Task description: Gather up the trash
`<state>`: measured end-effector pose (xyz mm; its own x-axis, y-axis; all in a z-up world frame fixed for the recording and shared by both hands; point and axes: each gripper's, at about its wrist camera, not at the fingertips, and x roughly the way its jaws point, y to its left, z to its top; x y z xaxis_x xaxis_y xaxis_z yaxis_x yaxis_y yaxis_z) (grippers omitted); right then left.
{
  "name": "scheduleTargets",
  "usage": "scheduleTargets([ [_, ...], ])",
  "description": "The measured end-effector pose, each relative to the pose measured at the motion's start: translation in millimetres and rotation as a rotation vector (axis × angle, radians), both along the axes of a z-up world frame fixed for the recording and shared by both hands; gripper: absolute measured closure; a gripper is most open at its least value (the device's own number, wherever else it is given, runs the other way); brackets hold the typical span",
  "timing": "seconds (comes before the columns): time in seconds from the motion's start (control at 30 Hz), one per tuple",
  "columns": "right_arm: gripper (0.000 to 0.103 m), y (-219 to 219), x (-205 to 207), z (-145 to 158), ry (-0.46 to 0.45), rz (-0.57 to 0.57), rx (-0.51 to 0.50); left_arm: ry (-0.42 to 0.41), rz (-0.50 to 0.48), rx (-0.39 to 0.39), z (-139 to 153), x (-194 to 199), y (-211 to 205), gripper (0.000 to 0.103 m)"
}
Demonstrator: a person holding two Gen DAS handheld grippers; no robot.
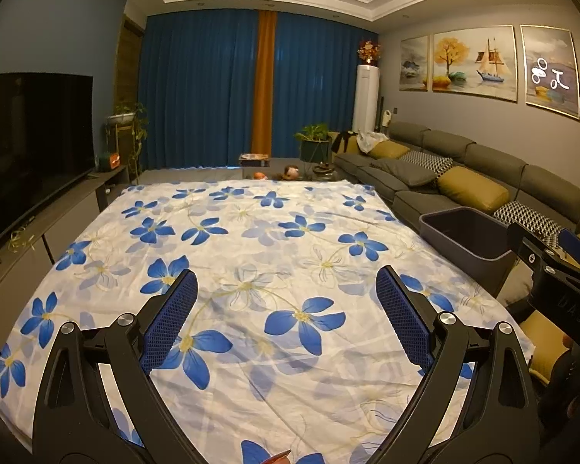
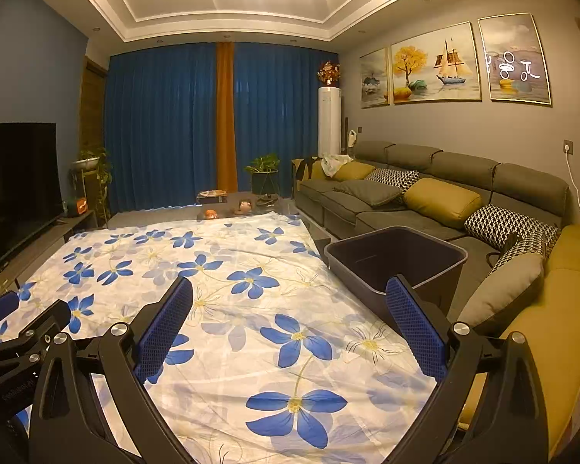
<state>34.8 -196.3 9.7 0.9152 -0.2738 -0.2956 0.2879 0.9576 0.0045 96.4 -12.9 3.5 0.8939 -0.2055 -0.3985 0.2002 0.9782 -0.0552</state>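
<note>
A white sheet with blue flowers (image 1: 251,255) (image 2: 228,294) is spread flat in front of me. A dark grey bin (image 1: 444,245) (image 2: 348,270) stands at its right edge, against the sofa, and looks empty inside. My left gripper (image 1: 286,284) hovers open over the sheet's near middle with nothing between its blue pads. Closer to the bin, my right gripper (image 2: 290,288) is open too, its right finger overlapping the bin's front. A small reddish scrap (image 1: 280,456) peeks in at the bottom edge of the left wrist view, mostly hidden.
A grey sofa (image 1: 425,181) (image 2: 398,201) with yellow and patterned cushions runs along the right. A television (image 1: 31,135) on a low cabinet lines the left. Beyond the sheet stand a low table (image 1: 255,160), potted plants and blue curtains.
</note>
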Motion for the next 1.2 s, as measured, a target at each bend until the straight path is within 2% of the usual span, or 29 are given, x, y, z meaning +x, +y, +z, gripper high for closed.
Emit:
scheduleTargets([
  [1.2,0.007,2.4,-2.0,2.1,-0.008,-0.001,0.002,-0.001,-0.002,-0.005,1.5,-3.4,-2.0,0.011],
])
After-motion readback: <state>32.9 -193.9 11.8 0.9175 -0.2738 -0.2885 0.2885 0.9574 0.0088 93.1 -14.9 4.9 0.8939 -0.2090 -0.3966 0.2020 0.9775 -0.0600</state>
